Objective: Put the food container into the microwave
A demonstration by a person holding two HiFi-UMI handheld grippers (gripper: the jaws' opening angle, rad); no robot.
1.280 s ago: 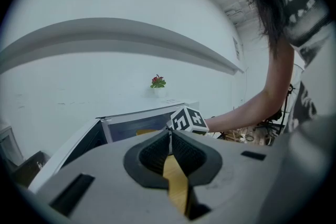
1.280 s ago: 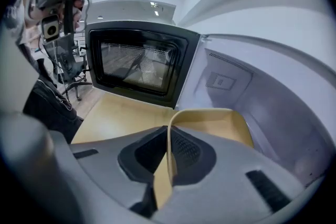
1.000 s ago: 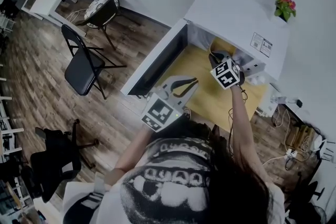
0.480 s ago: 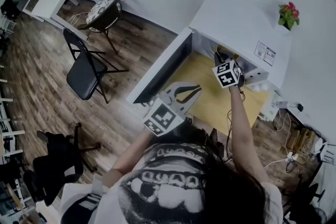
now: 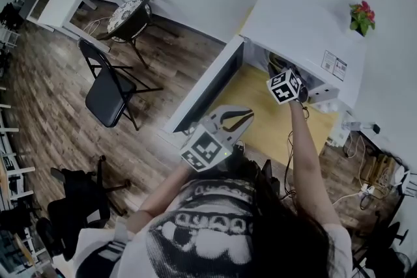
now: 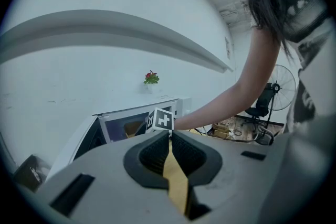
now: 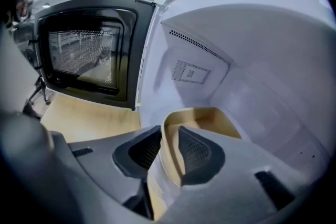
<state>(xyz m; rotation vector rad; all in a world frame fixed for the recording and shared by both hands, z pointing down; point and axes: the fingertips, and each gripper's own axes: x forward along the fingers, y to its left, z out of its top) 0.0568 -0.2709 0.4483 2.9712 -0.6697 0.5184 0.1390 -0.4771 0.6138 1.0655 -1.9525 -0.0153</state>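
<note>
One tan, open-topped food container (image 7: 212,119) sits inside the white microwave (image 7: 252,60), on the cavity floor near the perforated vent panel of the back wall. Its near wall stands upright between the fingers (image 7: 197,152) of the right gripper (image 7: 167,134), which have just been opening: the ribbed pads are now released, with a visible gap between the container wall and the right-hand pad, so the container rests on its own. In the head view only that gripper's marker cube (image 5: 285,86) shows at the mouth of the microwave, at the end of the person's outstretched arm (image 5: 306,153). The microwave's dark glass door (image 7: 86,52) hangs wide open to the left, and the appliance stands on a light wooden bench (image 5: 260,117). A small potted plant with red flowers (image 5: 362,15) stands on the microwave's top at its far corner. The left gripper (image 5: 246,115) hovers well apart from the microwave, over the near edge of the bench, pointing toward the opening; in the left gripper view its fingers are clenched almost together with nothing held, only a thin strip of the bench showing between them. Farther out, a black folding chair (image 5: 107,91) stands on the dark wood-plank floor (image 5: 52,75).
</note>
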